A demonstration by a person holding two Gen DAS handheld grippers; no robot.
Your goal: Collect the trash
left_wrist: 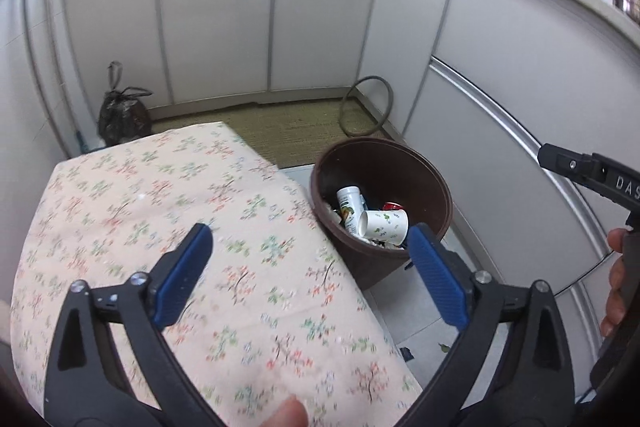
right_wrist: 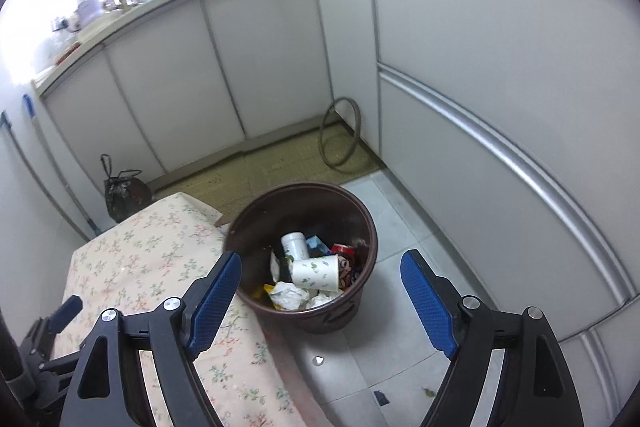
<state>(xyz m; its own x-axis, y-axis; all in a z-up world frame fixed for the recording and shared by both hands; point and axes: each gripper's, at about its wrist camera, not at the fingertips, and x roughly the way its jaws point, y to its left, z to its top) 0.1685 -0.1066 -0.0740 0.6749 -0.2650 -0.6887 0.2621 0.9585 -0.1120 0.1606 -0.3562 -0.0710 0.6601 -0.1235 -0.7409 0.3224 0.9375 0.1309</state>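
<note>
We see the trash gathered in one brown bin (right_wrist: 304,259) on the tiled floor, touching the edge of the bench (right_wrist: 152,259) with its floral cloth. Inside we count one paper cup (right_wrist: 315,271) lying on its side, one white bottle (right_wrist: 295,245) at its 11 o'clock, one red can (right_wrist: 343,250) at its 2 o'clock, and crumpled white paper (right_wrist: 289,297) at its 7 o'clock. From the right tool (right_wrist: 322,301), whose blue pads stand wide apart and empty, the bin sits at 12 o'clock, framed between the pads. From the left tool (left_wrist: 310,277), likewise spread open and holding nothing over the bench, the bin (left_wrist: 432,187) lies at 1 o'clock. One tied black bag (left_wrist: 122,115) rests on the floor by the cabinets at 10 o'clock, and one hose loop (left_wrist: 366,107) leans in the corner.
</note>
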